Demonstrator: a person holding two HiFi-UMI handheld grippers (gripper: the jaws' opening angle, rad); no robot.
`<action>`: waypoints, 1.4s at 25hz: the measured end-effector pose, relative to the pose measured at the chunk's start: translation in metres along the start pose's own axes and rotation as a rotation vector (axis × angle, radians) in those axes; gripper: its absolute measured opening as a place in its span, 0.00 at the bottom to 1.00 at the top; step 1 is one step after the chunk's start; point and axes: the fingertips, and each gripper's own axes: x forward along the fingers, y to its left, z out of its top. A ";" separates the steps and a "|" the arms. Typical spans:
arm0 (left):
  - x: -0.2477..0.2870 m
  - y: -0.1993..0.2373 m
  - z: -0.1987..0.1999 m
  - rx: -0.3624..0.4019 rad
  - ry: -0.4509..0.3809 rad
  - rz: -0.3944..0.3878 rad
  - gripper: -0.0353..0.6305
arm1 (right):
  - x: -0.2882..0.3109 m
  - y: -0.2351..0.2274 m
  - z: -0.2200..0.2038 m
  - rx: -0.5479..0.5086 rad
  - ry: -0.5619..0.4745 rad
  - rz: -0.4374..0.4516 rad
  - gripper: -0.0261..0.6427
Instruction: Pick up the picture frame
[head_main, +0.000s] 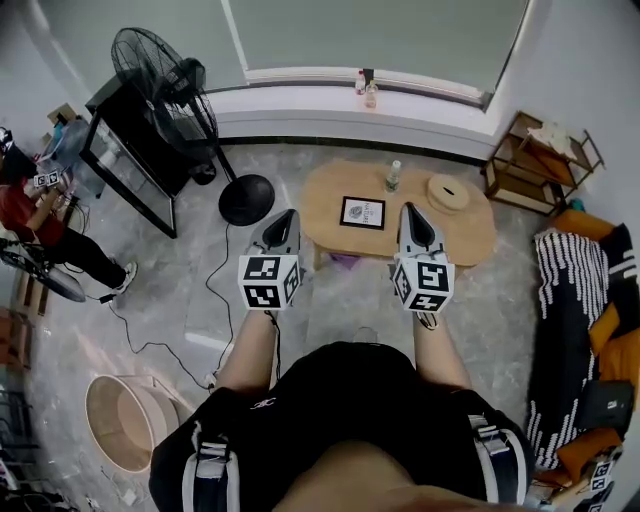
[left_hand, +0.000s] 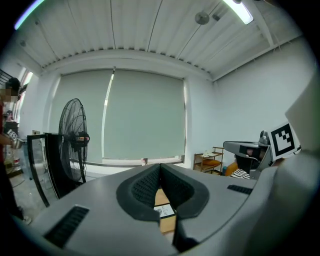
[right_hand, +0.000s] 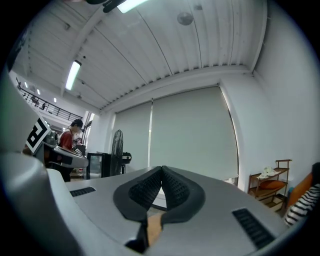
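Grey-shelled and side by side, the left hand-held gripper (head_main: 286, 216) and the right hand-held gripper (head_main: 411, 209) sit at the middle of the head view. Both point up the view toward a low wooden surface (head_main: 325, 195). Each gripper's own view shows its ribbed jaws closed tip to tip with nothing caught between them, so both are clenched and empty.

Just beyond them, the picture frame (head_main: 362, 213) appears to lie flat on the surface. It sits at centre view between the two gripper noses and apart from both, dark border and white printed face up. In the left gripper view part of it shows low down, under the closed jaws.

Farther back on the surface, toward the upper right, stand a small bottle (head_main: 393, 177) and a round wooden disc (head_main: 448, 192), both clear of the picture frame.

Assessment: approach stage only, with no contact, grasp or lift yet. Remaining, in my judgement, is to open the jaws, close in on the frame's edges, grip it and raise it.
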 end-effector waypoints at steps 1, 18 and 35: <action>0.015 -0.004 0.002 -0.002 0.005 0.001 0.09 | 0.010 -0.013 -0.002 0.004 0.004 0.004 0.06; 0.170 -0.041 0.016 -0.012 0.059 0.019 0.09 | 0.115 -0.137 -0.028 0.054 0.045 0.037 0.06; 0.378 0.040 0.055 -0.030 0.042 -0.140 0.09 | 0.307 -0.171 -0.037 0.017 0.081 -0.056 0.06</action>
